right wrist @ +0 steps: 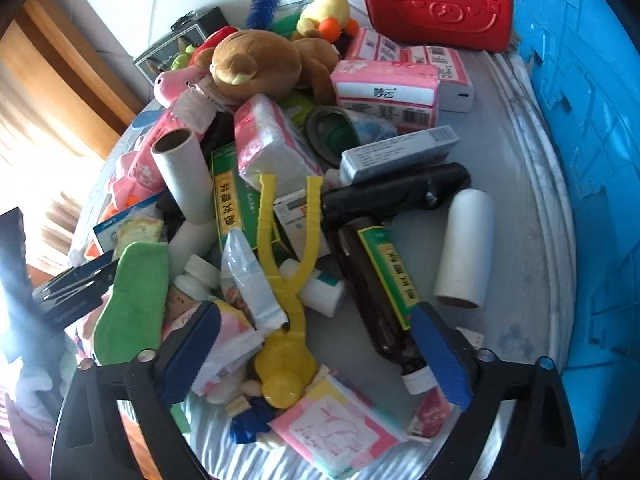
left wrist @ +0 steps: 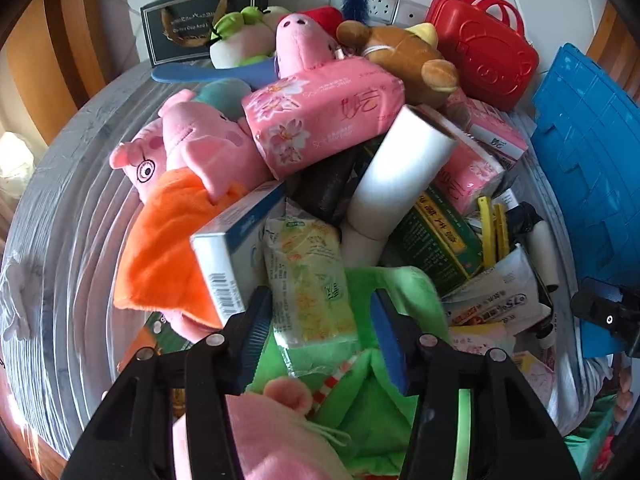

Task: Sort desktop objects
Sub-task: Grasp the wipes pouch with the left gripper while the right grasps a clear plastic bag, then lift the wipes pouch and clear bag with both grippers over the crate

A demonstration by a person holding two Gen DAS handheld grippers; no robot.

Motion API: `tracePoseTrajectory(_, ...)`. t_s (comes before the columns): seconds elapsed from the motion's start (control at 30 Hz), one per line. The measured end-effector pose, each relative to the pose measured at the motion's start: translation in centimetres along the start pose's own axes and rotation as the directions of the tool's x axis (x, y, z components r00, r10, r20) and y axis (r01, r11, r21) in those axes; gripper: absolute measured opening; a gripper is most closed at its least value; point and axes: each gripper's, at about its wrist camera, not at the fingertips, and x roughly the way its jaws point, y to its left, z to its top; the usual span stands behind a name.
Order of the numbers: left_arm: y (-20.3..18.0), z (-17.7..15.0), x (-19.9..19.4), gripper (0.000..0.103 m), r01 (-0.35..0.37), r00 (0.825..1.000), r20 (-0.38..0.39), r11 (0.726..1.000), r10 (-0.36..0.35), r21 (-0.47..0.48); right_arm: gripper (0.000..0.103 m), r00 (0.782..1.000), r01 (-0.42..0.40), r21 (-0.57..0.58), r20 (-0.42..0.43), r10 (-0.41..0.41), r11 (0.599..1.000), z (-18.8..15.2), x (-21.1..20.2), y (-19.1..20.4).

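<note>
Because everything lies heaped together on the surface (right wrist: 516,240), any pull on one item could drag or topple its neighbours: the white cardboard tube (left wrist: 400,168) leans on the boxes and could roll off, and the pink tissue pack (left wrist: 320,116) rests high on the pile.

The left tongs (left wrist: 320,328) stand part open, straddling the green-and-yellow wipes packet (left wrist: 308,280) that lies on a green cloth (left wrist: 400,292); its pads look clear of the packet, so nothing is held, I judge. If they close here, they may pinch the cloth too, or nudge the white-and-blue box (left wrist: 232,256) just beside the left pad.

The right tongs (right wrist: 316,356) stand wide open and empty over the yellow plastic clamp toy (right wrist: 286,280), with the brown bottle (right wrist: 384,292) touching or just inside the right pad (right wrist: 440,356). A grasp there could catch both.
</note>
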Motion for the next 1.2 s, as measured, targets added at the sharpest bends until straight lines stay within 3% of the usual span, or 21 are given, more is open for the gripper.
tracePoseTrajectory(0.33,-0.1,1.8,2.8,0.050,0.057,0.998,-0.042,0.998,-0.056,0.025,0.091,0.999,0.003,0.002,-0.043,-0.003,1.000,0.7,3.7,2.1)
tracePoseTrajectory(0.37,-0.3,1.9,2.9,0.044,0.066,0.997,-0.038,0.997,-0.065,0.035,0.089,0.999,0.002,0.000,-0.048,-0.002,1.000,0.7,4.1,2.2)
tracePoseTrajectory(0.43,-0.5,2.0,3.0,0.026,0.081,0.996,-0.047,0.996,-0.079,0.044,0.067,0.998,0.001,-0.011,-0.059,-0.002,1.000,0.8,4.9,2.7)
tracePoseTrajectory(0.47,-0.4,2.0,3.2,0.023,0.087,0.995,-0.055,0.995,-0.084,0.041,0.043,0.998,0.007,-0.016,-0.064,-0.008,1.000,0.9,5.3,2.9)
tracePoseTrajectory(0.5,-0.3,2.0,3.2,0.021,0.094,0.994,-0.060,0.995,-0.091,0.037,0.036,0.998,0.010,-0.017,-0.070,-0.011,1.000,0.9,5.6,3.1)
tracePoseTrajectory(0.57,-0.1,1.9,3.0,0.012,0.111,0.992,-0.063,0.993,-0.110,0.026,0.035,0.997,-0.008,-0.014,-0.078,0.007,1.000,0.9,6.0,3.5)
tracePoseTrajectory(0.7,0.5,1.4,1.3,0.011,0.105,0.994,-0.026,0.994,-0.105,0.028,0.022,0.999,-0.015,-0.046,-0.052,0.012,0.999,0.8,5.4,4.4)
tracePoseTrajectory(0.97,0.3,1.7,-4.4,0.011,0.064,0.991,0.114,0.996,-0.071,0.058,0.015,0.997,0.005,-0.090,0.075,0.002,0.996,1.1,0.7,6.3)
tracePoseTrajectory(1.2,-1.8,1.6,-9.0,0.011,0.051,0.974,0.215,0.993,-0.074,0.110,0.014,0.974,0.041,-0.111,0.226,-0.015,0.993,2.0,-4.9,7.8)
